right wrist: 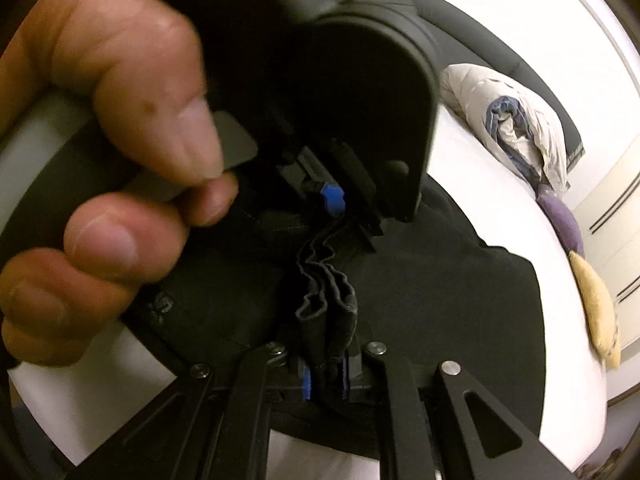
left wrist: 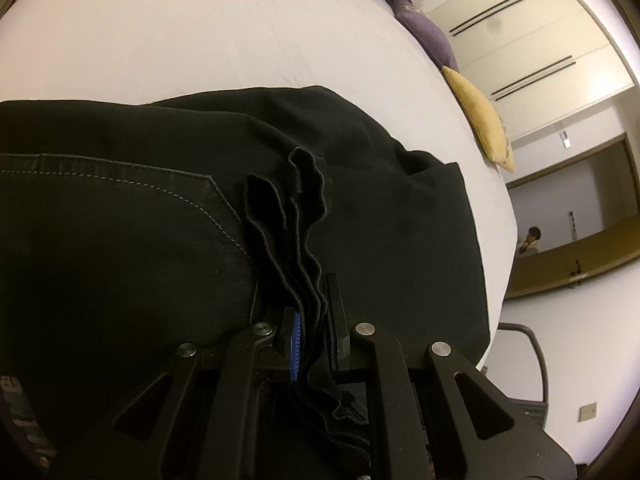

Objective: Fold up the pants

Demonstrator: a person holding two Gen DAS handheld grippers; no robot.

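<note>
Black pants (left wrist: 140,240) lie spread on a white bed (left wrist: 200,40), a stitched back pocket showing at the left. My left gripper (left wrist: 308,312) is shut on a bunch of stacked hem edges that stand up in wavy folds between its blue-padded fingers. In the right wrist view my right gripper (right wrist: 326,368) pinches a similar bunch of folded layers of the pants (right wrist: 440,300). Just beyond it a person's hand (right wrist: 120,100) holds the left gripper (right wrist: 352,216), whose tips point down onto the same cloth. The two grippers are close together.
A yellow pillow (left wrist: 480,120) and a purple one (left wrist: 428,36) lie along the bed's far edge, with a heap of pale bedding (right wrist: 512,116) beyond. A chair (left wrist: 528,360) stands off the bed's right side. White cupboards line the wall; a person (left wrist: 530,240) sits far off.
</note>
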